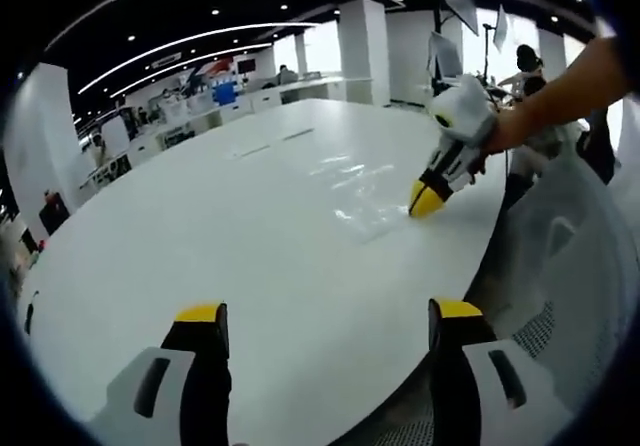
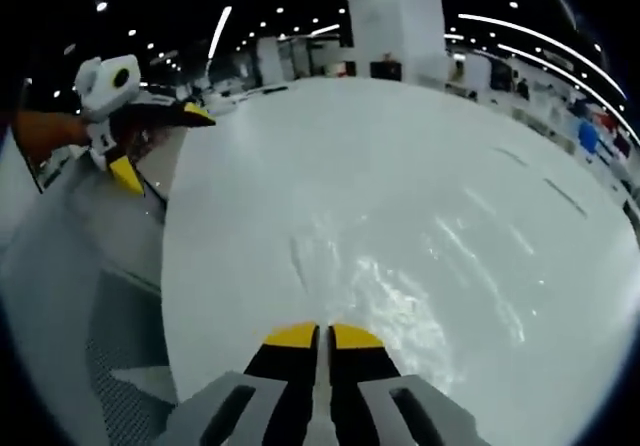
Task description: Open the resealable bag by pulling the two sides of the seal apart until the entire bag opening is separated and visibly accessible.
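Note:
A clear resealable bag (image 1: 352, 191) lies flat on the white table (image 1: 200, 226), hard to make out apart from its glints. In the right gripper view the bag (image 2: 410, 291) spreads just ahead of my right gripper (image 2: 322, 334), whose yellow-tipped jaws are closed at the bag's near edge. The left gripper view shows that right gripper (image 1: 428, 201) tip-down on the bag's corner near the table rim, held by a person's arm (image 1: 560, 96). My left gripper (image 1: 329, 312) hovers over the table's near edge, jaws wide apart and holding nothing. From the right gripper view, the left gripper (image 2: 160, 144) is off the table edge.
The table's curved edge (image 2: 165, 296) runs close to both grippers. A grey mesh chair (image 1: 565, 266) stands beside the table. Desks, white pillars and a few people stand far back in the office.

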`<state>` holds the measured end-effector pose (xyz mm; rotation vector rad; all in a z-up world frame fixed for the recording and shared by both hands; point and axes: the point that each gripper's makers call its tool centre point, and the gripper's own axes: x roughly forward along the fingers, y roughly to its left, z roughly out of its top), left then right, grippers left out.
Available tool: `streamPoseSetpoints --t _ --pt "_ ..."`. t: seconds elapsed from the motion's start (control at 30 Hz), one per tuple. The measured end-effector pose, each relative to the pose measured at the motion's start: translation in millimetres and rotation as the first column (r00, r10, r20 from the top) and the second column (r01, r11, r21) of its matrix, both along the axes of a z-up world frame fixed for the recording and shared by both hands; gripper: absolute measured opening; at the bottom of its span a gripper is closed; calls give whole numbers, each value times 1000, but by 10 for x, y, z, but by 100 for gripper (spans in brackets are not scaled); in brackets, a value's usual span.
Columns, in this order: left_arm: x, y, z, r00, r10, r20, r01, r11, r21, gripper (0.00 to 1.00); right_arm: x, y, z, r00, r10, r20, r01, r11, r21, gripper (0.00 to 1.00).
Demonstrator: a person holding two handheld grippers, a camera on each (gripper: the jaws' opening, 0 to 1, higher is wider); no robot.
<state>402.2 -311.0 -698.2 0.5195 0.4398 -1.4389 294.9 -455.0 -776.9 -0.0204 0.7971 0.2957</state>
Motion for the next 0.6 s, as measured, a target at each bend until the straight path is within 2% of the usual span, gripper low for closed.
streamPoseSetpoints --t 0.07,0.1,0.13,0.2,0.3,0.43,0.53,0.6 --pt "1 -30 19 1000 -10 3 10 1000 -2 81 13 58 15 1000 3 -3 -3 1000 -5 15" --pt "-1 -39 26 1000 -13 4 13 1000 -5 81 6 71 15 1000 12 -6 -12 1000 -20 16" --pt "-2 -47 31 1000 -17 5 17 1000 -6 81 1 36 1 999 44 -8 -44 996 -79 15" --pt "-3 -53 33 1000 -19 6 20 1000 -7 81 -29 11 -22 998 57 -23 -59 990 -124 15" --pt "-5 -60 36 1000 -18 2 18 1000 -14 81 -60 9 -15 999 43 -25 -45 994 -100 15" --pt "-26 -54 22 1000 -22 -1 22 1000 -15 80 -123 -64 -12 998 42 -52 -48 992 -121 14" --pt "-39 -54 17 1000 -24 -4 24 1000 -17 80 -82 -117 143 999 31 -10 -32 994 -109 14" --pt "-41 -58 7 1000 -25 -7 25 1000 -16 80 -104 -193 207 1000 22 -13 -23 993 -112 15"
